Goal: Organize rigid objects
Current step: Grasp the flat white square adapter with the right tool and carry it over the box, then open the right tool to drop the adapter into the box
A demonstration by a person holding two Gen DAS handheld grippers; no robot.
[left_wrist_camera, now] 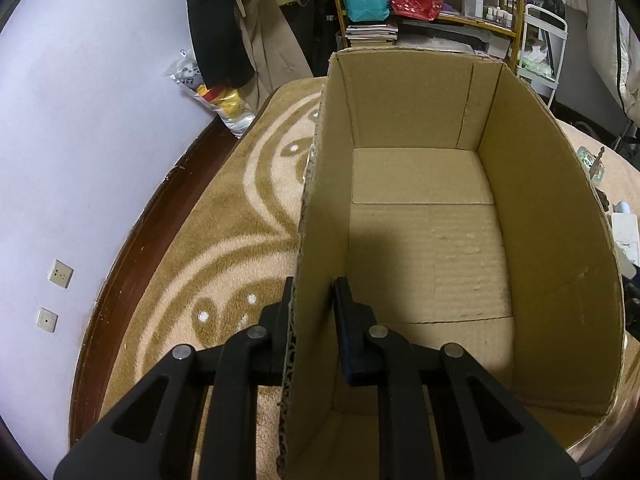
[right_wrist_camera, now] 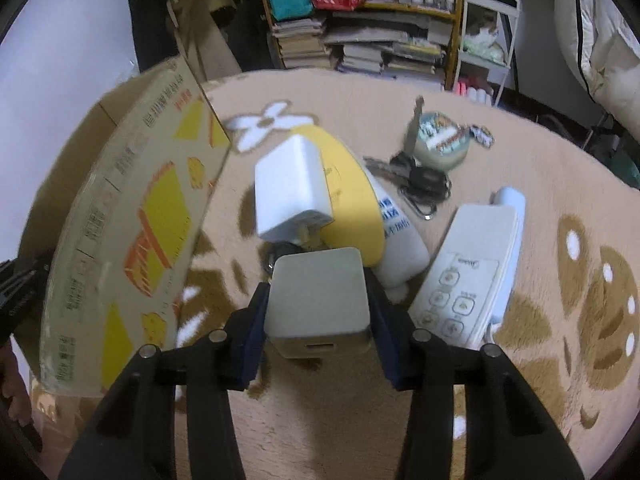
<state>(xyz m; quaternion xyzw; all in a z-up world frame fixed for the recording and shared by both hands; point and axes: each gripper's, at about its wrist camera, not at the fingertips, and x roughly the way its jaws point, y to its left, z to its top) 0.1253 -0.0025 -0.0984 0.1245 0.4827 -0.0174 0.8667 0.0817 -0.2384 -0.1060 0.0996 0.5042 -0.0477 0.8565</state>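
Observation:
An open cardboard box [left_wrist_camera: 540,208] stands on the patterned rug, nothing inside it. My left gripper [left_wrist_camera: 313,300] is shut on the box's left wall, one finger outside and one inside. In the right wrist view, my right gripper [right_wrist_camera: 318,312] is shut on a small grey-white charger cube [right_wrist_camera: 318,300], held above the rug. Ahead of it lie a bigger white adapter [right_wrist_camera: 290,184], a yellow and white tube [right_wrist_camera: 360,200], a white remote [right_wrist_camera: 464,276], black keys [right_wrist_camera: 424,180] and a round tin [right_wrist_camera: 440,140]. The box's printed outer wall [right_wrist_camera: 132,232] stands at left.
Shelves [right_wrist_camera: 384,40] with books, bottles and gift bags line the back, beside hanging clothes [left_wrist_camera: 240,32]. A lilac wall [left_wrist_camera: 80,120] with sockets runs along the rug's left edge. A plastic bag [left_wrist_camera: 212,96] lies in the corner. A white cart [left_wrist_camera: 540,52] stands at right.

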